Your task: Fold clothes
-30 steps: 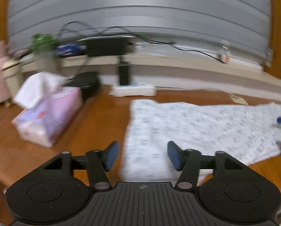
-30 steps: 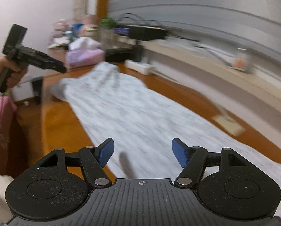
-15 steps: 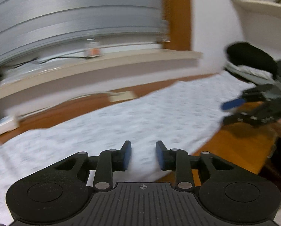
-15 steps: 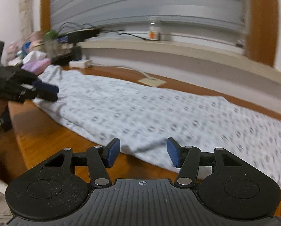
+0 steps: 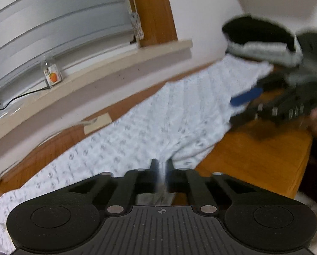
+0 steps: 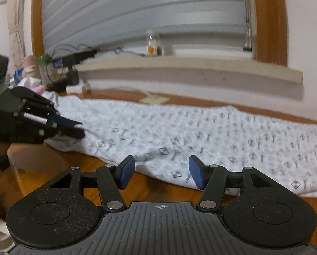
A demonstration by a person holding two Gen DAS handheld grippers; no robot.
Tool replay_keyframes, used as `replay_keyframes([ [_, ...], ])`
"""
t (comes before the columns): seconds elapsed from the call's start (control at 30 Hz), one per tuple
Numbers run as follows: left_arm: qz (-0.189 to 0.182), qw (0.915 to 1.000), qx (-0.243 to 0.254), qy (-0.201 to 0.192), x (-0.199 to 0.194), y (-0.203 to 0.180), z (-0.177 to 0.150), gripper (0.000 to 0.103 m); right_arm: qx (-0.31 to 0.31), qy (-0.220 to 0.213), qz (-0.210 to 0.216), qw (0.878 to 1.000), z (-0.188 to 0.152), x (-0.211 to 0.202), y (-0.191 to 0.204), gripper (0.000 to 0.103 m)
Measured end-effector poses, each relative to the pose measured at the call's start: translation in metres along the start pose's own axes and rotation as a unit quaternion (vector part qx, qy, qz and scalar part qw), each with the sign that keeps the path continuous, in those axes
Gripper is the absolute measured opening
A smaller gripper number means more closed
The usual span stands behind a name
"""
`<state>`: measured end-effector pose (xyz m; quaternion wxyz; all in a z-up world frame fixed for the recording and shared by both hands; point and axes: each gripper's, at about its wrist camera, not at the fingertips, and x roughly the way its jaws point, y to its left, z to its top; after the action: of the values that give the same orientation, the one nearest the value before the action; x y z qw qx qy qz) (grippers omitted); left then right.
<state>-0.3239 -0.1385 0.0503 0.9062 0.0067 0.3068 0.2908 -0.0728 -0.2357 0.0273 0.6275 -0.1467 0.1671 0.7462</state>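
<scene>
A white patterned cloth (image 5: 150, 125) lies spread lengthwise on the wooden table (image 5: 256, 159); it also shows in the right wrist view (image 6: 200, 131). My left gripper (image 5: 161, 167) is shut on the cloth's near edge, with fabric pinched between the fingers. My right gripper (image 6: 161, 170) is open and hovers at the cloth's near edge, its fingers to either side of the hem without touching it. Each gripper shows in the other's view: the right gripper (image 5: 264, 104) at the far end, the left gripper (image 6: 58, 127) at the cloth's left end.
A windowsill (image 6: 179, 68) with a small bottle (image 6: 152, 46) runs behind the table, below grey blinds. Tissue box, cables and a power strip (image 6: 62, 80) crowd the far left. A paper note (image 5: 97, 123) lies beside the cloth. A black and grey bundle (image 5: 262, 42) sits beyond the cloth's far end.
My left gripper has closed from nearly shut to shut on the cloth's edge. My right gripper has come lower and closer to the hem and stays open.
</scene>
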Motion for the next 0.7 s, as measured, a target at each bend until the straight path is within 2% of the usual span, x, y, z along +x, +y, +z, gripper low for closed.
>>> replay_keyframes([
  [0.17, -0.034, 0.9979, -0.049, -0.025, -0.009, 0.035, 0.029, 0.005, -0.017, -0.024, 0.022, 0.999, 0.01, -0.008, 0.013, 0.054],
  [0.23, -0.034, 0.9974, -0.057, -0.028, -0.008, 0.044, 0.035, 0.005, -0.031, -0.015, 0.041, 0.999, 0.013, -0.005, 0.021, 0.048],
  [0.47, -0.038, 0.9945, -0.094, -0.026, 0.004, 0.069, 0.046, 0.004, -0.052, 0.052, 0.104, 0.992, 0.029, 0.048, 0.056, 0.047],
  [0.57, -0.02, 0.9955, -0.092, -0.017, 0.002, 0.067, 0.036, 0.004, -0.058, 0.076, 0.107, 0.99, 0.04, 0.079, 0.067, 0.041],
  [0.7, 0.015, 0.9955, -0.093, -0.007, -0.018, 0.055, 0.01, 0.005, -0.062, 0.062, 0.108, 0.99, 0.05, 0.082, 0.065, 0.041],
])
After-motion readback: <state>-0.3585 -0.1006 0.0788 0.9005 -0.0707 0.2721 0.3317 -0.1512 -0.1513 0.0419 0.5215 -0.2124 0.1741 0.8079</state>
